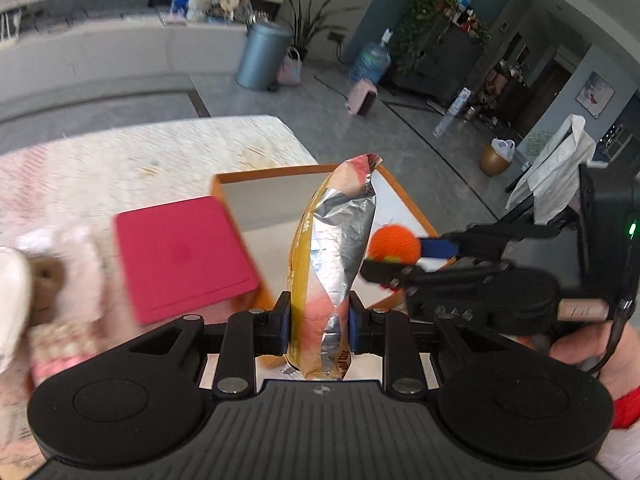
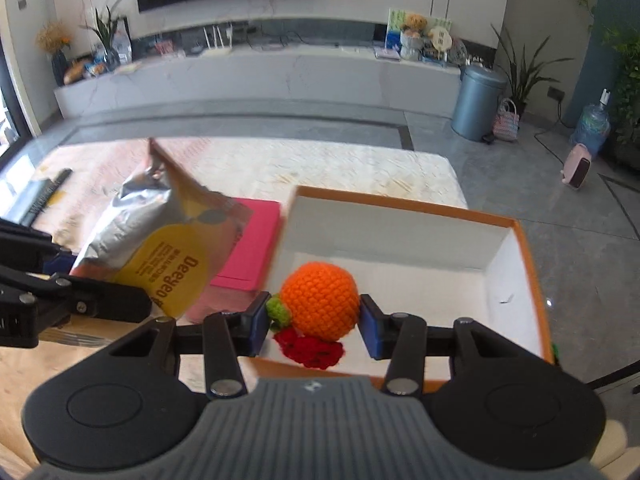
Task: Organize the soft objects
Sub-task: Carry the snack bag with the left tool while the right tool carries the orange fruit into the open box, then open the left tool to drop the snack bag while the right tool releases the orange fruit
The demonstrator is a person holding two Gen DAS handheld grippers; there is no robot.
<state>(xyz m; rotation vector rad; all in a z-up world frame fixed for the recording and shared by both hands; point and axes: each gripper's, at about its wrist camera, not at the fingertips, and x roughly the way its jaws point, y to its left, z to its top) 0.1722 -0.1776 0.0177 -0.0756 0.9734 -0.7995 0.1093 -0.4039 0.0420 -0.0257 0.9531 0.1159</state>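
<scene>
My left gripper [image 1: 319, 326] is shut on a foil snack bag [image 1: 334, 264], held upright above the near edge of an orange-rimmed white box [image 1: 260, 176]. The bag also shows in the right wrist view [image 2: 160, 240], with the left gripper [image 2: 60, 280] at the left. My right gripper [image 2: 314, 318] is shut on an orange crocheted ball [image 2: 320, 300] with a green leaf, over the box [image 2: 400, 208]. A red crocheted piece [image 2: 314, 350] lies on the box floor beneath it. The ball [image 1: 394, 245] and right gripper [image 1: 404, 258] show at the right of the left wrist view.
A pink flat box [image 1: 180, 256] lies left of the orange box, also in the right wrist view [image 2: 252, 248]. A blurred plush toy [image 1: 44, 280] sits at far left on the patterned table cloth [image 1: 160, 152]. A dark object [image 2: 44, 196] lies at the table's far left.
</scene>
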